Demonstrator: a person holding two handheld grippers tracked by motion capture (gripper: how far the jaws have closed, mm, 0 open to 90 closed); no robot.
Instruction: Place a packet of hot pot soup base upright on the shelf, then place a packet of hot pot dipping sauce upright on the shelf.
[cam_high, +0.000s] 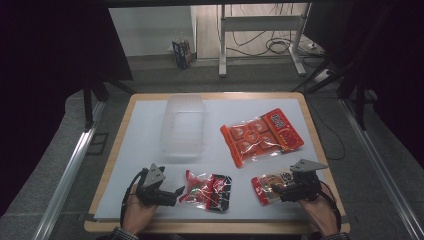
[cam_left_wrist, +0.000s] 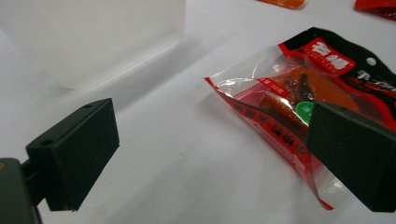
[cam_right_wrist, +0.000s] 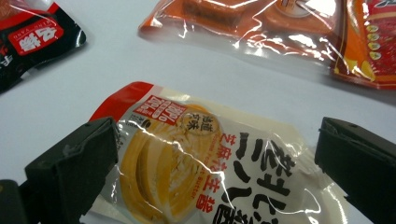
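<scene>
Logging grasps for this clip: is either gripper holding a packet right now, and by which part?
Nothing is held. The left gripper stands open beside the red-black packet; the right gripper stands open around the cream packet.

- The left gripper (cam_left_wrist: 210, 154) has its two black jaws spread wide, with bare white desk (cam_left_wrist: 187, 149) between them.
- A red-and-black snack packet (cam_left_wrist: 299, 88) lies flat on the desk; the jaw at the right of the view covers its near corner.
- A clear plastic container (cam_left_wrist: 93, 37) stands at the upper left, well apart from the packet.
- Edges of orange packets (cam_left_wrist: 282, 3) show at the top.
</scene>
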